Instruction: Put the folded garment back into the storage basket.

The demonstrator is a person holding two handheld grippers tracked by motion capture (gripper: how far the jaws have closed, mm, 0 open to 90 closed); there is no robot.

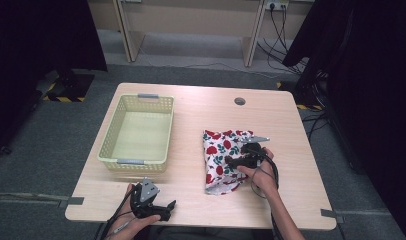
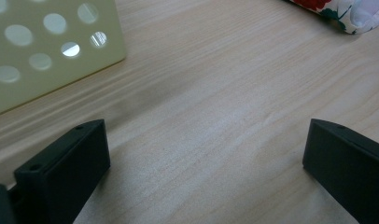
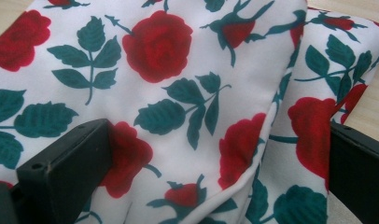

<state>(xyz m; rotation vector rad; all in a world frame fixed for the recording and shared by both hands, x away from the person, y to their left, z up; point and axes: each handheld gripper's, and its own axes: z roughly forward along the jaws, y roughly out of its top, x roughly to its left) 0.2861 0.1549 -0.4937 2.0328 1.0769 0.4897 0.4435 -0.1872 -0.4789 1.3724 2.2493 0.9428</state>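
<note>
We see a light wooden table [image 1: 201,200] with a round cable hole [image 1: 239,101] at about one o'clock. A pale yellow perforated basket [image 1: 137,133] sits toward nine o'clock, and a folded rose-print cloth [image 1: 218,160] lies near four o'clock, well apart from it.

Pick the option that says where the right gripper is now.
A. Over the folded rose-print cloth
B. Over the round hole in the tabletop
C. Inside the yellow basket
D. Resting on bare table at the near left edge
A: in the high view the right gripper sits on the rose-print cloth, and its own view shows open jaws either side of the folded fabric.
</note>
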